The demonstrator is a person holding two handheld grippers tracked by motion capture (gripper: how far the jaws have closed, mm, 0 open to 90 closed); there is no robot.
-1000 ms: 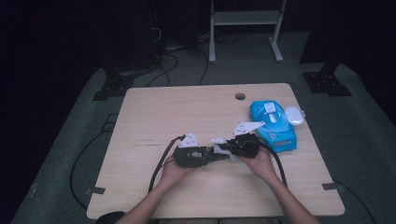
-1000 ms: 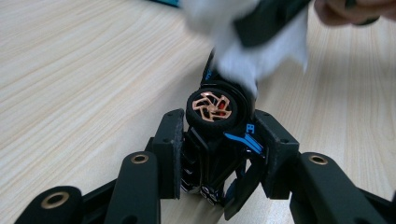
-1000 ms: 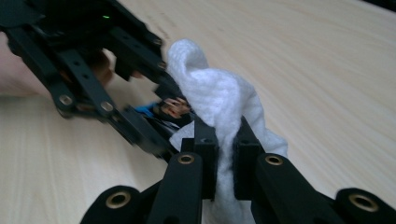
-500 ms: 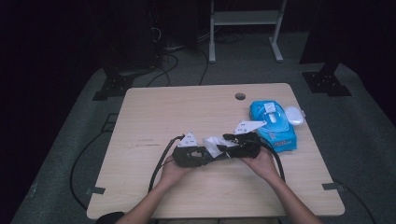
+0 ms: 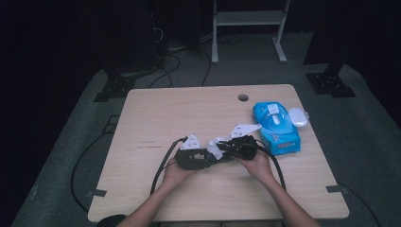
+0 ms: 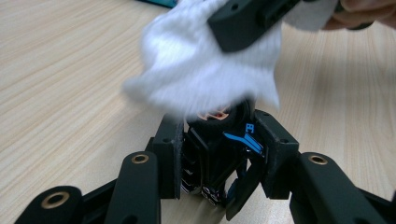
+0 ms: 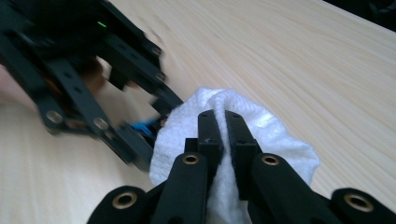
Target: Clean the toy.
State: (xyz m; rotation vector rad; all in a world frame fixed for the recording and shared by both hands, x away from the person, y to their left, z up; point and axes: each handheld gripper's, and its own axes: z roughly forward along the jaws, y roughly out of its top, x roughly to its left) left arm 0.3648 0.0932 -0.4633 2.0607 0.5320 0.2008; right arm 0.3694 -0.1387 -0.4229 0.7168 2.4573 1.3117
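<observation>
Fingers of the right gripper (image 7: 219, 135) pinch a white wipe (image 7: 275, 135), having just closed on it. Left gripper (image 6: 217, 140) clamps a small dark toy (image 6: 217, 154) under that wipe, above the table (image 5: 189, 109).

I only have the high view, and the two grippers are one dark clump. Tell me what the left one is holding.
Observer: In the left gripper view, the left gripper is clamped on a small black object with blue markings.
Operator: Now give me the right one.
Observer: In the right gripper view, the right gripper is pinched shut on a fold of white cloth.
Operator: Say whether the cloth meets the object.
Observer: The left gripper view shows the cloth, blurred, lying against the object's top end, where a round part with an orange centre sticks out beneath it.
</observation>
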